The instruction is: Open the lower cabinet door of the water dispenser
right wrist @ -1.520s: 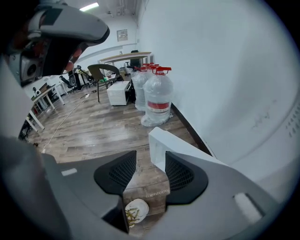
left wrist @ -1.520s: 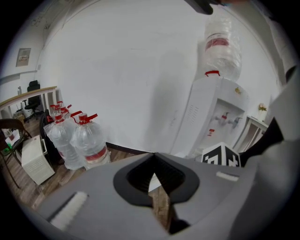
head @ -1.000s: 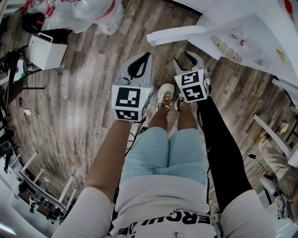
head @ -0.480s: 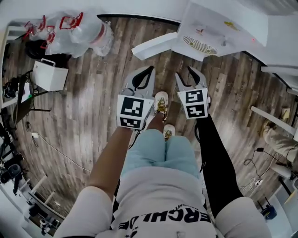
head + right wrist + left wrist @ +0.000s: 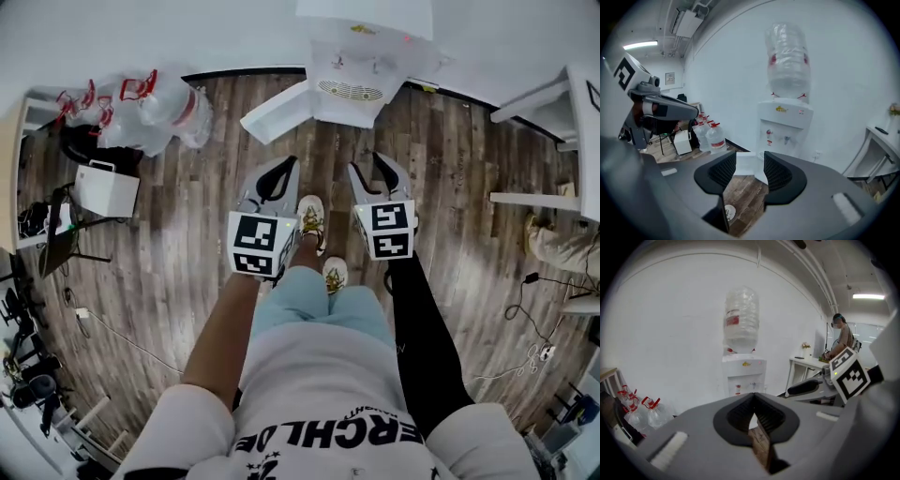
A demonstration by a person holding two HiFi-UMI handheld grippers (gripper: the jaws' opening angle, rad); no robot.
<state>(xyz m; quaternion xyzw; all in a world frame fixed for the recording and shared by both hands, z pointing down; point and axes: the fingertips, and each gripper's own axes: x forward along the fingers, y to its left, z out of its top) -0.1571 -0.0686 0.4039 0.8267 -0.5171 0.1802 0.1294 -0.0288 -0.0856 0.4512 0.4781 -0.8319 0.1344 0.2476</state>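
The white water dispenser [image 5: 366, 56] stands against the far wall with a clear bottle [image 5: 740, 319] on top. Its lower cabinet door [image 5: 274, 111] hangs open, swung out to the left over the wooden floor. My left gripper [image 5: 279, 167] is shut and holds nothing, well short of the dispenser. Beside it my right gripper [image 5: 378, 169] is open and holds nothing. In the right gripper view the dispenser [image 5: 785, 124] and the open door [image 5: 746, 163] lie far beyond the gripper [image 5: 750, 161]. The left gripper [image 5: 753, 397] also points toward the dispenser [image 5: 743, 373].
Several water jugs with red caps [image 5: 155, 108] sit at the back left, with a white box [image 5: 108, 187] nearby. A white desk [image 5: 562, 141] stands at the right, and a person [image 5: 843, 333] is at it. Cables trail over the floor at left and right.
The view has drawn back from the dispenser, which went from the upper right to the top middle and looks smaller. Both grippers rose together. The door stays open.
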